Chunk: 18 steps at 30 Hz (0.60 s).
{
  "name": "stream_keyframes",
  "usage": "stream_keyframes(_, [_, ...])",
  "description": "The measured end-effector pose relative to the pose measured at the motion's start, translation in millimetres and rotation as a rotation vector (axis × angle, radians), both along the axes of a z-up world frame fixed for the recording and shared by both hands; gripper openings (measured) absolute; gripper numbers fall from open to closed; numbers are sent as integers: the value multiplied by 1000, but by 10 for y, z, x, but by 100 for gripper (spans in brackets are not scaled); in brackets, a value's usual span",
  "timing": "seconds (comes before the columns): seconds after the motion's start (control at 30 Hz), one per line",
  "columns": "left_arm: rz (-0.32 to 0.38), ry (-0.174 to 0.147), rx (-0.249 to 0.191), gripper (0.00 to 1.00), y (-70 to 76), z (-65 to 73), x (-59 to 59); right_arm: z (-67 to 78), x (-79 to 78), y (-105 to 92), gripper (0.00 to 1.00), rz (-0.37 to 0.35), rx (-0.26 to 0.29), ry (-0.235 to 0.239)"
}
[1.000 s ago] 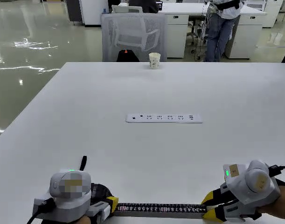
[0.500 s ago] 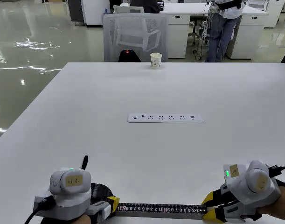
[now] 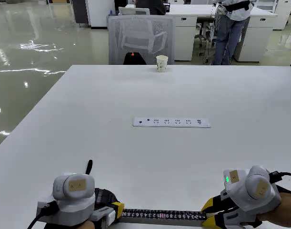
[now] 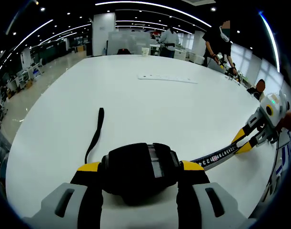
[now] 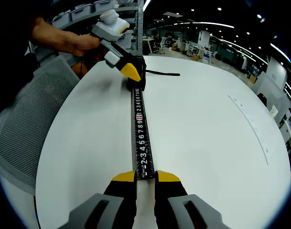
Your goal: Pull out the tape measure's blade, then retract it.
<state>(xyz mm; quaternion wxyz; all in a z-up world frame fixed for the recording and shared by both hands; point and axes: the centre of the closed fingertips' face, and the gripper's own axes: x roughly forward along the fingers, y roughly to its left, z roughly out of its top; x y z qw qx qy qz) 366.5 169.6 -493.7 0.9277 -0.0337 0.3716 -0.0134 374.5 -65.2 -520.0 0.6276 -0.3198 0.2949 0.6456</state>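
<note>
Two tools grip: our left tool (image 4: 140,166) clamps the tape measure (image 4: 135,179), our right tool (image 5: 145,177) pinches its drawn-out blade (image 5: 138,129).

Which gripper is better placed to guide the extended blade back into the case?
Right, probably. The right gripper pinches the free end of the blade, so it can carry that end toward the case. The left gripper is clamped around the case and best just holds it steady.

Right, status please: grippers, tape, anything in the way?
Left gripper shut on case. Right gripper shut on blade, pulled out flat along table. Power strip, cup far off, nothing blocking.
</note>
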Motion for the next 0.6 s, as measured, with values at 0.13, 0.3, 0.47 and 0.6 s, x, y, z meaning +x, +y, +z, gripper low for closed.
stream_keyframes(0.13, [0, 1, -2, 57, 0, -1, -1, 5, -3, 38, 10, 3, 1, 0])
stream_keyframes(0.3, [3, 2, -3, 57, -4, -1, -3, 4, 0, 70, 10, 5, 1, -2])
stream_keyframes(0.47, [4, 4, -8, 57, -2, -2, -5, 11, -3, 102, 10, 5, 4, 0])
stream_keyframes(0.6, [4, 4, -10, 58, -1, -1, -5, 6, -3, 139, 10, 8, 8, 1])
